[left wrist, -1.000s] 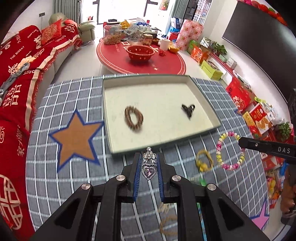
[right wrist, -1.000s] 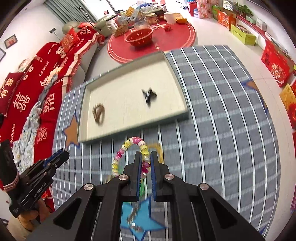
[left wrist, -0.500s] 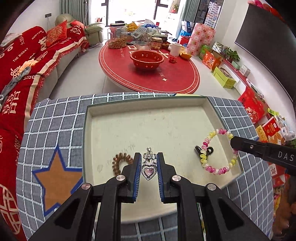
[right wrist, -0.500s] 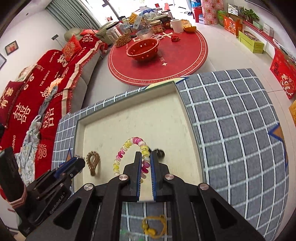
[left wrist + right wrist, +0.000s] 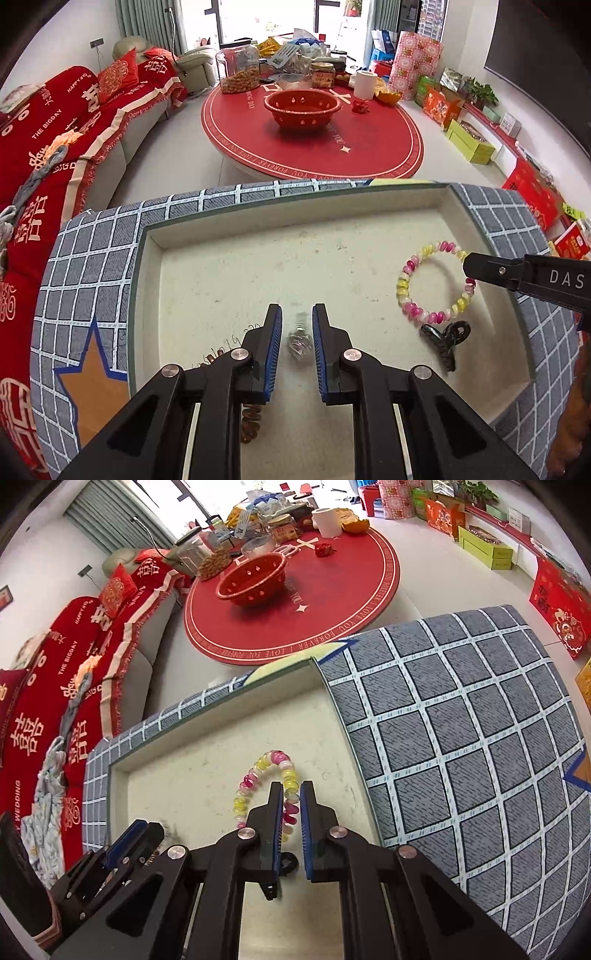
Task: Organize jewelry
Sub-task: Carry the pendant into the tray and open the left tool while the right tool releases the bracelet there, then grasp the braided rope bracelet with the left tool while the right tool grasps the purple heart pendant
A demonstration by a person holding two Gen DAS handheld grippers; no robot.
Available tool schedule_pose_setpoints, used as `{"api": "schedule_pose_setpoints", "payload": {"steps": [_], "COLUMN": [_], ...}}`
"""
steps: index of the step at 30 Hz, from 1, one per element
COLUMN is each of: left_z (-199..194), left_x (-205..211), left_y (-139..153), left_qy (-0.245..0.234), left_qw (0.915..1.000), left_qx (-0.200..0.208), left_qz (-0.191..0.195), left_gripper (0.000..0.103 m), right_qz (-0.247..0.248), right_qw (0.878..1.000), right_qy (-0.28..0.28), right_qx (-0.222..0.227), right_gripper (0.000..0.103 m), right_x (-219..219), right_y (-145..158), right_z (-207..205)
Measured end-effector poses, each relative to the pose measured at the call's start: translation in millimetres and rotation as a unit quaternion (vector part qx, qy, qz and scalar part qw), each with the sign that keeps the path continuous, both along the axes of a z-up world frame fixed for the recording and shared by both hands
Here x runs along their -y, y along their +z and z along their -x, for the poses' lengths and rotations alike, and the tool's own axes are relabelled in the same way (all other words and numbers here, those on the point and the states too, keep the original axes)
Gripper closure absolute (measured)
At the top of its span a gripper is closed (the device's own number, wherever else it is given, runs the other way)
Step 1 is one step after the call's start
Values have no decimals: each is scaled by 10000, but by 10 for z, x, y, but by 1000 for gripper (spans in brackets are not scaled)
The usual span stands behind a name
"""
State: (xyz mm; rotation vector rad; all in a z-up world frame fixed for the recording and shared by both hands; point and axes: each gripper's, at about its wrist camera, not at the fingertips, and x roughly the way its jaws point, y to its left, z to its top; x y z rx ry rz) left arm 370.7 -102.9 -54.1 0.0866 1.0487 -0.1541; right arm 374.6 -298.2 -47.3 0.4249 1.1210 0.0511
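Jewelry gathered over the shallow cream tray (image 5: 147, 266). Nearest, left tongs (image 5: 297, 308) nearly together, clamped on a small silver pendant (image 5: 298, 339), blurred, hanging just above the tray floor. Under the left finger, part of a brown bead bracelet (image 5: 251, 413) lying in the tray. To the right, right tongs (image 5: 291, 784) pressed together on one side of a pink, yellow and white beaded bracelet (image 5: 258, 766), the rest of the loop sticking out ahead over the tray. Just beside that loop, a black hair claw (image 5: 445, 338) on the tray floor.

Beneath the tray, a surface (image 5: 461, 720) covered in grey cloth with a white grid and an orange star (image 5: 92, 391) edged in blue.

Farther off, pale floor and a round red table (image 5: 314, 147) carrying a red bowl (image 5: 302, 110), a jar of nuts (image 5: 238, 70) and assorted clutter. Along the left, a sofa (image 5: 55, 147) draped in red printed covers; along the right wall, bright gift boxes (image 5: 472, 144).
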Motion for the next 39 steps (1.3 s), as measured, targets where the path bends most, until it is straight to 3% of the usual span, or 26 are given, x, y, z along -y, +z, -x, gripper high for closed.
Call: {"api": "schedule_pose_setpoints", "payload": {"steps": [7, 13, 15, 17, 18, 19, 20, 21, 22, 24, 27, 33, 35, 39], "left_z": [16, 96, 147, 194, 233, 257, 290, 350, 422, 507, 700, 1113, 1268, 1574], "left_x": [135, 102, 74, 37, 13, -10, -40, -82, -118, -158, -252, -506, -610, -822], "left_y": [-117, 12, 99, 178, 225, 251, 285, 343, 400, 434, 487, 517, 497, 451], "left_qy": [-204, -187, -183, -172, -157, -144, -95, 9, 33, 0, -1, 5, 51, -10], "left_qw": [9986, 9989, 9991, 9993, 9994, 9995, 9996, 9993, 9990, 9992, 9993, 9998, 10000, 9997], "left_qx": [-165, -114, -21, 28, 51, 63, 99, 228, 379, 310, 288, 105, -28, -229], "left_qz": [-452, -410, -377, -329, -291, -266, -262, -281, -242, -248, -249, -160, -66, -16], "left_gripper": [73, 73, 73, 73, 68, 30, 6, 0, 0, 0, 0, 0, 0, 0], "right_qz": [-16, -248, -352, -440, -472, -495, -520, -560, -597, -666, -702, -671, -665, -599], "right_qw": [9993, 9989, 9988, 9987, 9987, 9986, 9985, 9983, 9981, 9976, 9973, 9973, 9972, 9973], "right_qy": [128, 186, 173, 156, 152, 157, 169, 172, 168, 162, 164, 139, 127, 130], "right_qx": [-358, -352, -286, -184, -104, -44, -18, 0, 9, 53, 134, 280, 322, 400], "right_gripper": [93, 90, 76, 42, 39, 38, 38, 38, 38, 36, 24, 17, 1, 0], "right_x": [-28, 6, 20, 29, 27, 26, 20, 18, 7, 1, -5, -46, -61, -114], "right_y": [-188, -106, -30, 58, 111, 160, 197, 231, 262, 321, 400, 526, 545, 586], "right_z": [-14, 27, 63, 115, 150, 189, 222, 262, 301, 400, 582, 1043, 1200, 1556]}}
